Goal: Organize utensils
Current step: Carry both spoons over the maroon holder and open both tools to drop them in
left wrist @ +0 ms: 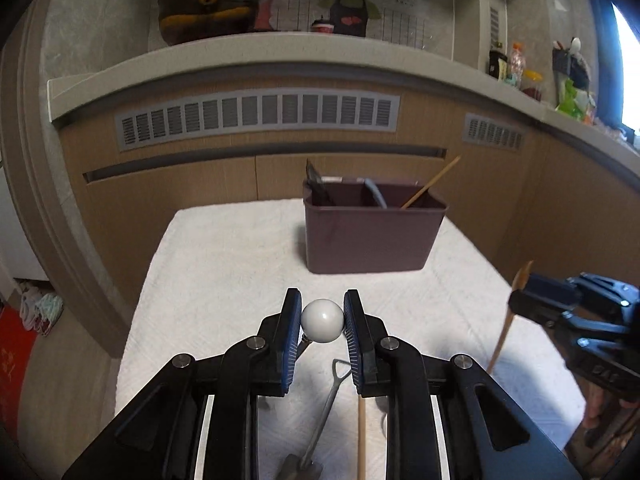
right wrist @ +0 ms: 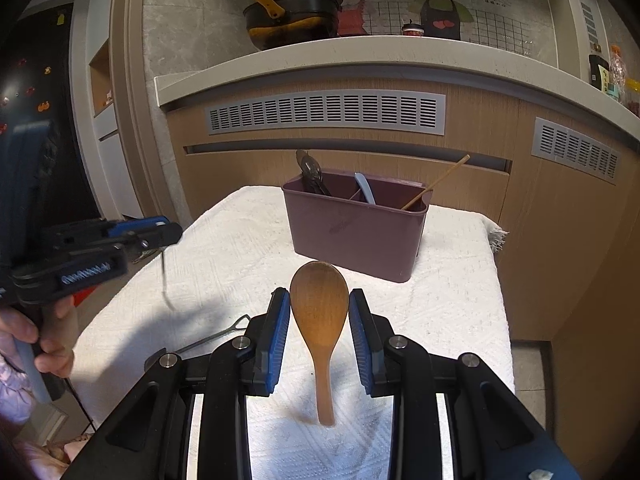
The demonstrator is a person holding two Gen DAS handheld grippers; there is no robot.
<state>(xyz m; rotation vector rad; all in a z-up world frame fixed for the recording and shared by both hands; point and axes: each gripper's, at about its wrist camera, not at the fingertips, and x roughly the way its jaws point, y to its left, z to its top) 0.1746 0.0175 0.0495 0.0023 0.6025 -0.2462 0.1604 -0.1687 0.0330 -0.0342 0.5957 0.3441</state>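
The left gripper [left wrist: 322, 318] is clamped on a glossy white ball [left wrist: 322, 320], the round knob of a thin metal utensil whose stem runs back beneath the pads. Its black jaws carry ribbed blue pads [left wrist: 294, 332] pressed against both sides of the ball. It tilts downward over a white, woven-textured cloth [left wrist: 224, 264]. Below it on the cloth lie a grey metal shovel-shaped utensil [left wrist: 320, 412] and one slim wooden stick [left wrist: 361, 436].

The right gripper [right wrist: 319, 312] holds a smooth brown wooden spoon [right wrist: 319, 304] by the narrowing base of its oval bowl, the handle hanging down toward the cloth. It also tilts downward. In its view, a hand [right wrist: 48, 344] grips the left gripper's handle, off to the left.

Ahead of both grippers stands a rectangular, matte purple plastic caddy [left wrist: 366, 236] with compartments. It holds three things: a dark utensil at the left, a pale grey-blue handle in the middle, and one thin wooden chopstick [left wrist: 431, 182] leaning out at the right. Behind it are wood-grain cabinet fronts with two slatted grey vents [left wrist: 256, 118].
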